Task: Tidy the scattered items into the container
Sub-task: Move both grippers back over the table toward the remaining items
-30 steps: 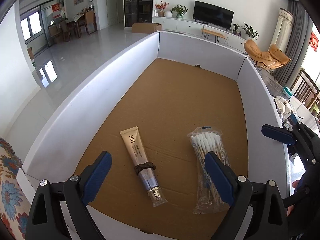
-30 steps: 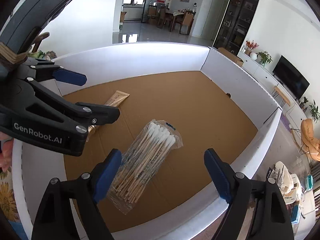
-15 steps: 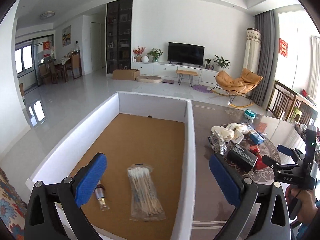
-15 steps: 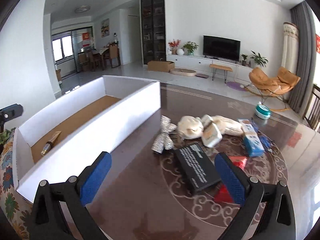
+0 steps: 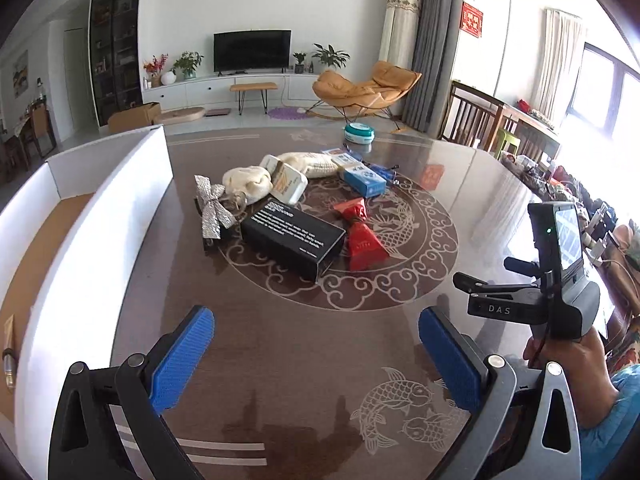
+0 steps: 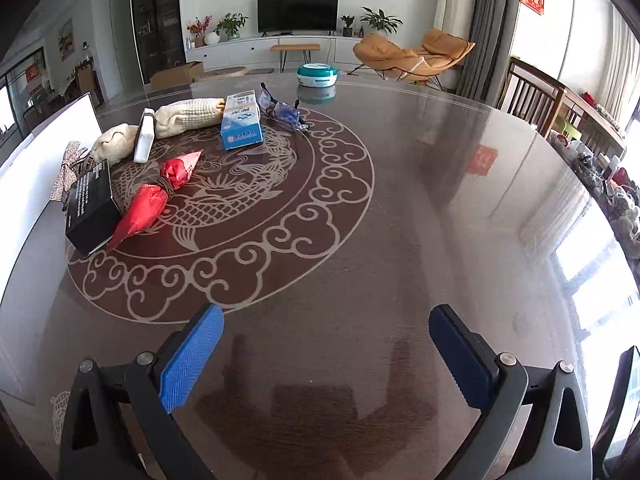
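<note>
**Both grippers empty, lined up for the next pick**

The left gripper (image 5: 316,354) has its blue pads spread wide with nothing between them, hanging over bare worktop (image 5: 304,392) short of the clutter. The right gripper (image 6: 326,354) is likewise spread and empty, over the clear side of the worktop, with the pile off to its left.

Ahead of the left gripper lies the black box (image 5: 294,238), nearest of the scattered items, with the red wrapped packet (image 5: 362,238) touching its right side and the silver bow (image 5: 212,210) just to its left. Behind them sit two cream knitted pouches (image 5: 248,184), a white case (image 5: 289,185) and a blue-and-white carton (image 5: 364,180). The white container (image 5: 132,184) stands along the left, its cardboard floor showing, with a tube (image 5: 8,354) already lying inside.

The step in hand looks like the reach for another item. The next move probably calls for advancing either gripper to straddle one piece, likely the box across its narrower width or the packet at its tied waist, before squeezing.
</note>
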Demonstrator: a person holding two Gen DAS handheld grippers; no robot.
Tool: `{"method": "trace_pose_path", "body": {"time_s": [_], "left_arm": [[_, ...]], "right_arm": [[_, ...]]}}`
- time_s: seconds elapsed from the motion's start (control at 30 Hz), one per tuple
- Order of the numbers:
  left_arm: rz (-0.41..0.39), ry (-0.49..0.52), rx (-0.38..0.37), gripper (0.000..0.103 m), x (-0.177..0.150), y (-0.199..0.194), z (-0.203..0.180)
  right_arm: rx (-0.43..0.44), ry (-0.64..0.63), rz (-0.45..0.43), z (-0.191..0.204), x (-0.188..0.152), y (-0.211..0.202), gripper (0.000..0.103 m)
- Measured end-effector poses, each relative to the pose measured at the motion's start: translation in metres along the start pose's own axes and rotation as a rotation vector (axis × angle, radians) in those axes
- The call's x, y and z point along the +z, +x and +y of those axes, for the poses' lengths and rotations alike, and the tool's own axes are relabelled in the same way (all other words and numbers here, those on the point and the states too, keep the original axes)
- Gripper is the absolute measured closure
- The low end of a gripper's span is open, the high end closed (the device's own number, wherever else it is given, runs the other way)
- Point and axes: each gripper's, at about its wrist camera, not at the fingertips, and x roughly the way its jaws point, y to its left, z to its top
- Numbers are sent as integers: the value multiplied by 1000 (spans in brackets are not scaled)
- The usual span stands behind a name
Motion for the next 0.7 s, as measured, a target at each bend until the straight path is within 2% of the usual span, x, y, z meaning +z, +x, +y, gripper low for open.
{"method": "trace_pose_path", "body": {"time_s": [0.1, 0.27, 0.53, 0.7], "left_arm": [[74, 9, 13, 0, -12, 39, -6], [119, 9, 37, 0, -22, 72, -8], [139, -40, 42, 0, -28, 87, -4], [130, -61, 43, 0, -29, 83, -1]], "right_arm": [[14, -14, 24, 3, -5, 8, 0], [40, 23, 39, -5, -6, 8, 0], [42, 23, 40, -4, -7, 5, 0], [42, 23, 40, -4, -8, 4, 0]]}}
